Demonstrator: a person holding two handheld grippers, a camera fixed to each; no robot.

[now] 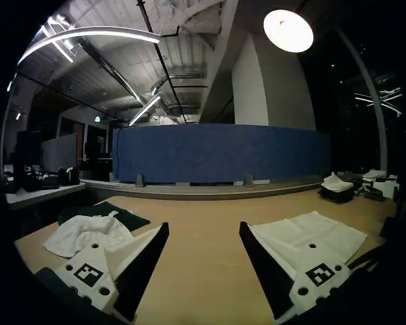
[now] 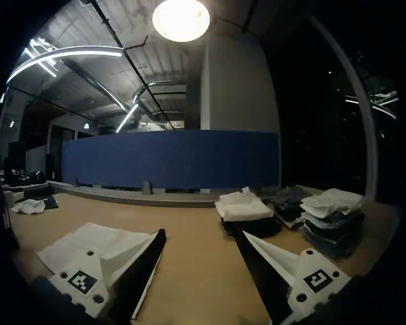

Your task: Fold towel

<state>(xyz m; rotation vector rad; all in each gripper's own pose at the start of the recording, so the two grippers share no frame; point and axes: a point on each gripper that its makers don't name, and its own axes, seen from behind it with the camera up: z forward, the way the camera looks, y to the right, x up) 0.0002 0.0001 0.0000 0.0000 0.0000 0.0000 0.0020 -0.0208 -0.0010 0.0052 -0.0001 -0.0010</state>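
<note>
Flat towel (image 1: 311, 235) on table (image 1: 203, 244), crumpled towel (image 1: 86, 233) left, perhaps clothing stacks (image 2: 333, 216) right, partition (image 1: 219, 153) behind.

No words, brands or numbers could be read. Each finger of the left gripper (image 1: 203, 224) and right gripper (image 2: 200, 232) bore a black-and-white coded square.

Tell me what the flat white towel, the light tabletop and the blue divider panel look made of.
The flat white towel: soft matte cloth, likely cotton; it creases and lies limp. The light tabletop: wood or wood-look laminate, smooth with a faint sheen; can't tell which. The blue divider panel: seems fabric-covered or felt, matte, no glare.
</note>
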